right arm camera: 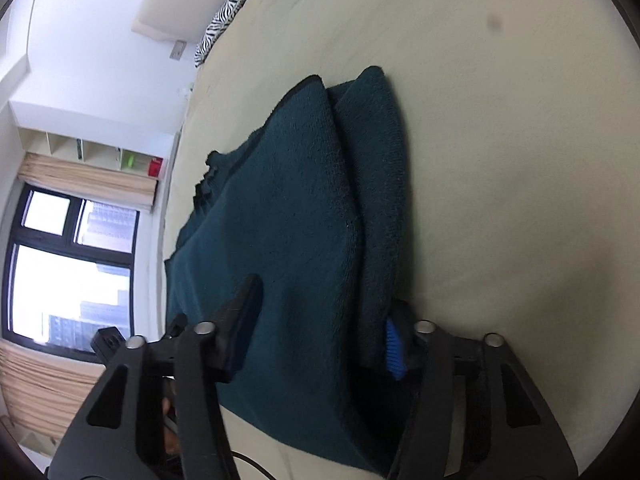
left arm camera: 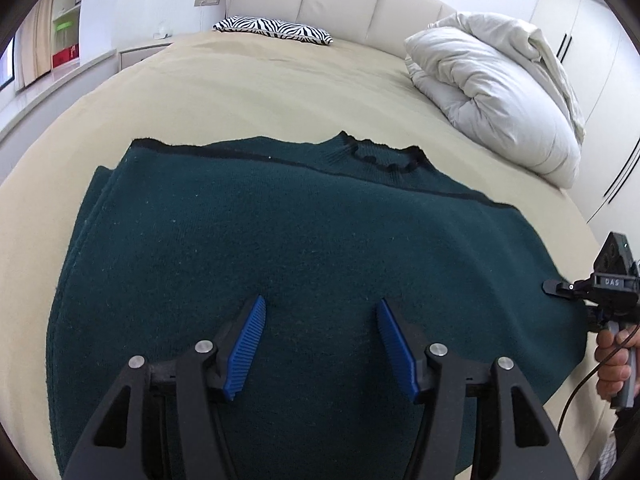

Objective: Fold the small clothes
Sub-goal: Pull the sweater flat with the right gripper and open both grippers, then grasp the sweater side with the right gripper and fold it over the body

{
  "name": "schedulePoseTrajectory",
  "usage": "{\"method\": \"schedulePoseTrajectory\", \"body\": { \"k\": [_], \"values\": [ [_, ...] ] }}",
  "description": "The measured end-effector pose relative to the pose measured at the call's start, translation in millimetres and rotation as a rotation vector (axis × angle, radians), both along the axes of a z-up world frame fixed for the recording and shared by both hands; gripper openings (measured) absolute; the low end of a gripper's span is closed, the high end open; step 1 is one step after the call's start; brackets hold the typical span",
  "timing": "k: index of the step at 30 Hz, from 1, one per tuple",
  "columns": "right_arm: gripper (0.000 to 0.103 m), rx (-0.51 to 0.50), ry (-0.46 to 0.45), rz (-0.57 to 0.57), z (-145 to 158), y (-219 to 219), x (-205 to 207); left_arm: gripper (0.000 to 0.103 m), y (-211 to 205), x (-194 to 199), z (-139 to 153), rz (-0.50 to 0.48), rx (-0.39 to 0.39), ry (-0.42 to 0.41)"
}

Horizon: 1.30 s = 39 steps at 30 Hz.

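Note:
A dark green knit sweater (left arm camera: 280,220) lies flat on the beige bed (left arm camera: 240,88), its black-trimmed collar toward the headboard. My left gripper (left arm camera: 322,308) hovers over the sweater's near half, open, with nothing between its blue pads. My right gripper (left arm camera: 556,288) is at the sweater's right edge, held by a person's hand (left arm camera: 612,360). In the right wrist view the sweater (right arm camera: 288,184) shows a folded side layer. The right gripper (right arm camera: 324,304) straddles that edge with its jaws apart. One finger lies over the fabric and the other pad (right arm camera: 394,348) peeks from behind it.
A rolled white duvet (left arm camera: 492,88) sits at the bed's far right. A zebra-print pillow (left arm camera: 272,29) lies by the padded headboard. White wardrobe doors (left arm camera: 592,60) stand to the right. A window (right arm camera: 68,272) and shelves are beyond the bed's other side.

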State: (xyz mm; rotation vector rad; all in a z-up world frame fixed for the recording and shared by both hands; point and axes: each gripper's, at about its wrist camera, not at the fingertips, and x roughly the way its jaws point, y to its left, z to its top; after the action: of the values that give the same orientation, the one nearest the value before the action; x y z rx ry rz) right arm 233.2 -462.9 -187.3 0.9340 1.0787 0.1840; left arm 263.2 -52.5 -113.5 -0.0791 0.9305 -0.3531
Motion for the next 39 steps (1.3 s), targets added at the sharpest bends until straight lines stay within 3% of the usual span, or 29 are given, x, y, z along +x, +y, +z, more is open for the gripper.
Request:
{"method": "schedulePoseTrajectory", "body": {
  "k": [3,10,15,20,23,25,27,29,31,34,37,39],
  "values": [
    [0.018,-0.008,0.007,-0.011,-4.2,2.1,1.2,0.062,-1.5,0.9,-1.8,0.000,0.015,0.003],
    [0.013,-0.064,-0.017,-0.081,-2.3,13.1,-2.9,0.062,-0.5,1.7,-4.0,-0.006,0.023,0.005],
    [0.012,-0.221,-0.011,-0.095,20.6,32.8,0.4,0.062,2.0,1.8,-5.9,-0.015,0.008,-0.002],
    [0.012,-0.427,-0.021,-0.068,63.3,69.3,5.2,0.062,9.6,3.5,-6.8,-0.026,-0.045,0.008],
    [0.012,-0.553,-0.043,-0.006,94.8,112.5,18.9,0.062,18.8,4.6,-4.4,-0.035,-0.102,0.022],
    [0.012,-0.605,-0.074,0.055,111.6,149.5,29.7,0.055,33.1,3.4,-0.9,-0.019,-0.167,0.038],
    [0.012,-0.672,-0.119,0.170,126.4,204.1,39.8,0.054,61.9,-0.1,4.1,0.039,-0.261,0.048],
    [0.012,-0.673,-0.159,0.267,130.0,254.0,49.8,0.054,93.5,-3.4,7.1,0.106,-0.334,0.044],
    [0.012,-0.661,-0.198,0.411,122.7,307.5,56.2,0.055,115.6,-2.7,6.4,0.137,-0.394,0.062],
    [0.012,-0.665,-0.175,0.537,94.3,357.3,64.4,0.059,132.0,1.1,6.4,0.147,-0.432,0.085],
    [0.013,-0.712,-0.176,0.548,72.1,376.1,67.9,0.061,126.9,5.5,3.1,0.130,-0.446,0.111],
    [0.018,-0.636,-0.199,0.506,74.5,367.4,66.0,0.062,118.7,9.2,2.3,0.119,-0.451,0.123]
  ]
}}
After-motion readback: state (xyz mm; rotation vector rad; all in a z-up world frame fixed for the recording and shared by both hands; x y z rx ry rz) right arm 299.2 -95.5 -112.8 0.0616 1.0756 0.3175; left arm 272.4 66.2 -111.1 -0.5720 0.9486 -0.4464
